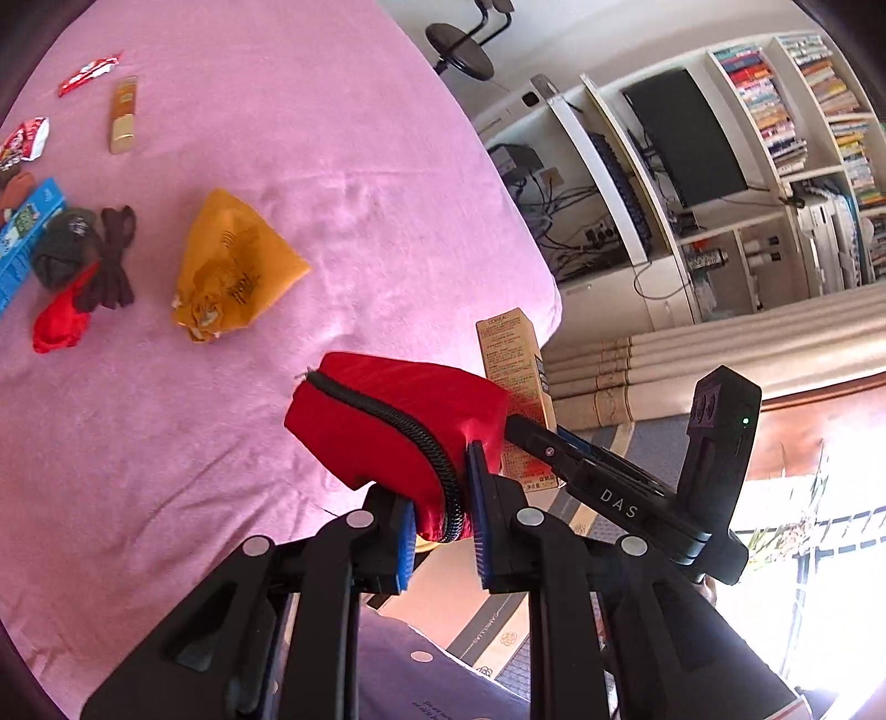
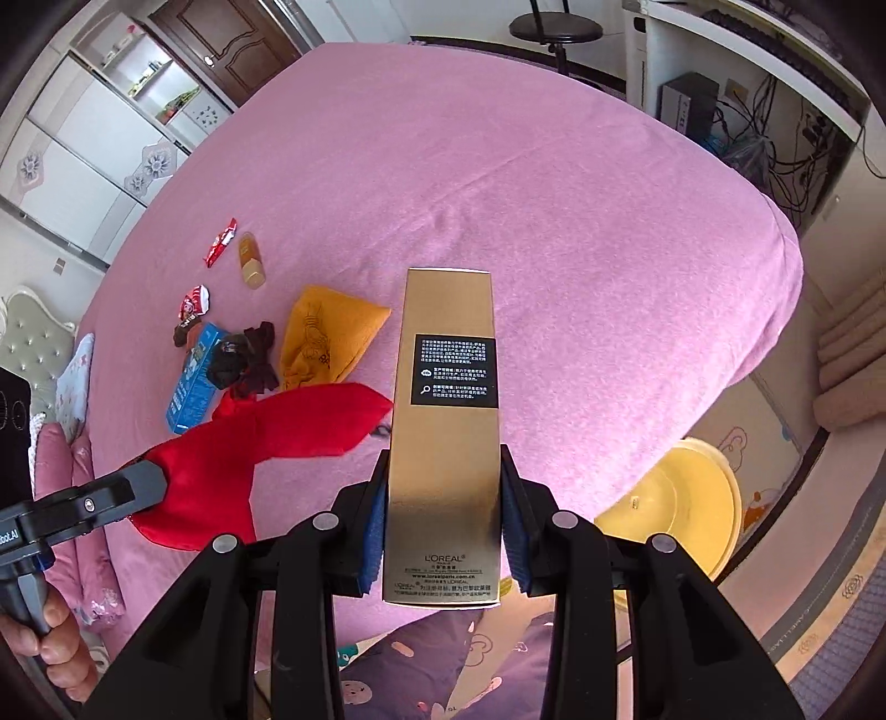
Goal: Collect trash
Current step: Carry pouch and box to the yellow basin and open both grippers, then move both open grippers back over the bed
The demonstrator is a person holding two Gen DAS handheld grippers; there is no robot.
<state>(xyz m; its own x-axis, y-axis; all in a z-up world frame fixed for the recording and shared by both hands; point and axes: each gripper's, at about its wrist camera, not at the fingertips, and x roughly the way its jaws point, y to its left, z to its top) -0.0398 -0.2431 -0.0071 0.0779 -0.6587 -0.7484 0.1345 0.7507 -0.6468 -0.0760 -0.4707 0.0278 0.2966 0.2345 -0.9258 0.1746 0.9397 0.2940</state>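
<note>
My left gripper (image 1: 440,498) is shut on a red zip pouch (image 1: 387,415) and holds it above the pink bed; the pouch also shows in the right wrist view (image 2: 266,437). My right gripper (image 2: 443,515) is shut on a tall gold L'Oreal box (image 2: 446,387), upright above the bed's near edge; the box shows in the left wrist view (image 1: 515,365) behind the pouch. On the bed lie a red wrapper (image 2: 220,248), a red-white packet (image 2: 194,303), a gold tube (image 2: 252,267), a blue box (image 2: 196,376), dark cloths (image 2: 243,360) and an orange bag (image 2: 326,338).
The pink bed (image 2: 554,221) fills most of both views. A yellow basin (image 2: 681,504) stands on the floor at the bed's right corner. A desk with cables (image 2: 775,111) and a stool (image 2: 554,27) stand beyond the bed. Bookshelves (image 1: 803,111) line the wall.
</note>
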